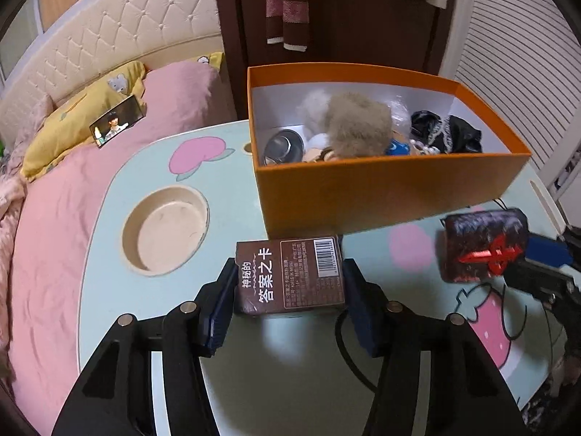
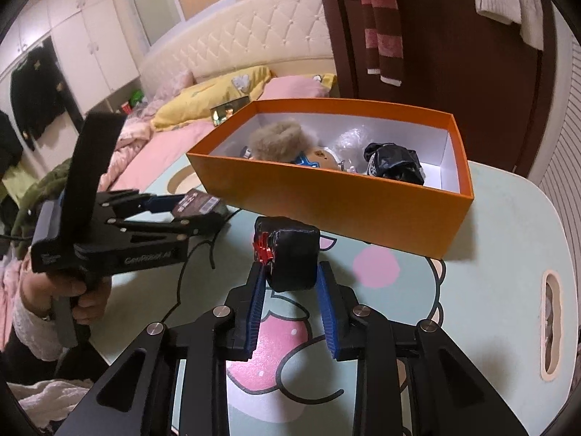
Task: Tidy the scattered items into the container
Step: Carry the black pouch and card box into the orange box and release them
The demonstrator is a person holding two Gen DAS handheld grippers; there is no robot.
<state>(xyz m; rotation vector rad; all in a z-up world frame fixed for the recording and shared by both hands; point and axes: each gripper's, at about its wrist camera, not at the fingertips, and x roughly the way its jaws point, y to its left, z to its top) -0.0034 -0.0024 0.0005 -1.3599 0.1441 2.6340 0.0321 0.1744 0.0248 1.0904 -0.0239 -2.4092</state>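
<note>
A brown card box (image 1: 290, 276) with white print sits between the blue pads of my left gripper (image 1: 290, 267), which is shut on it just above the pale blue table (image 1: 225, 196). The right wrist view shows that gripper (image 2: 203, 207) at the left, held by a hand. My right gripper (image 2: 292, 269) is shut on a small black pouch (image 2: 290, 250) with a red clasp, also seen at the right of the left wrist view as a blurred pouch (image 1: 484, 245). Behind both stands the open orange container (image 1: 381, 189) (image 2: 326, 196), holding a furry toy (image 1: 357, 123), a metal bowl (image 1: 283, 145) and black cloth (image 1: 446, 130).
A round cup recess (image 1: 167, 229) is sunk into the table at the left. A slot handle (image 2: 552, 323) cuts the table's right end. A black cable (image 2: 189, 272) trails across the table. A pink bed (image 1: 54, 218) with a phone (image 1: 116, 123) lies to the left.
</note>
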